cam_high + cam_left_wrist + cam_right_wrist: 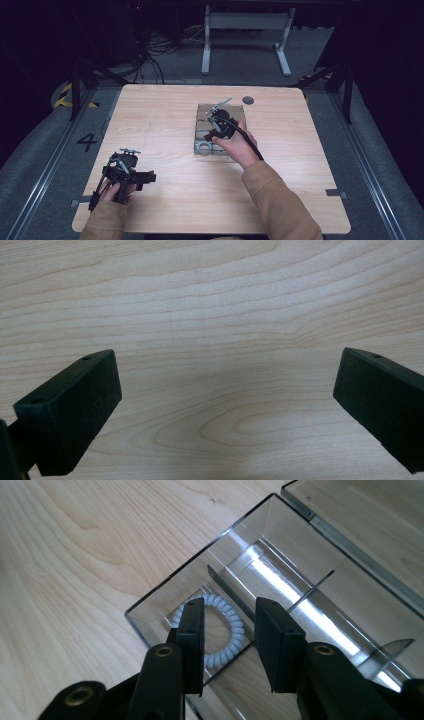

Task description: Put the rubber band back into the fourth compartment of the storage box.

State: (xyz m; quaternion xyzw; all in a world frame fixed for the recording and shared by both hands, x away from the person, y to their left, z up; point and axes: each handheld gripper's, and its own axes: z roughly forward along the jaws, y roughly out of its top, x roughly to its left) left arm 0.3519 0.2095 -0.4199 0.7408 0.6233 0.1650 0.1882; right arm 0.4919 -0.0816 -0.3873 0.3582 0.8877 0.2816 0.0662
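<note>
A white coiled hair tie (216, 630), a ring of smooth spiral loops, is seen lying flat in the corner compartment of a clear plastic organiser box (165, 587); in the high view the same ring (203, 145) sits at the box's near left corner. The right gripper (229, 639) is held just above that compartment, its two black jaws partly apart with nothing between them, the left jaw over the ring's near edge and the other over the thin divider beside it. The step in hand is judged to be either the reach for the hair tie or its release into the compartment; which of the two cannot be told. If a pick is meant, the jaws would need to be lowered past the divider and closed across one side of the coil, which is springy and likely to squash or slip.

The box is made of glossy, transparent plastic with thin upright partitions (314, 587), and bright reflections run along its floor. It rests on a pale wooden table (165, 115) with wavy grain. The left gripper (227, 390) is held near the table's near left corner, its matte black blocky jaws wide apart over bare wood. A small dark round disc (248, 100) lies beyond the box
</note>
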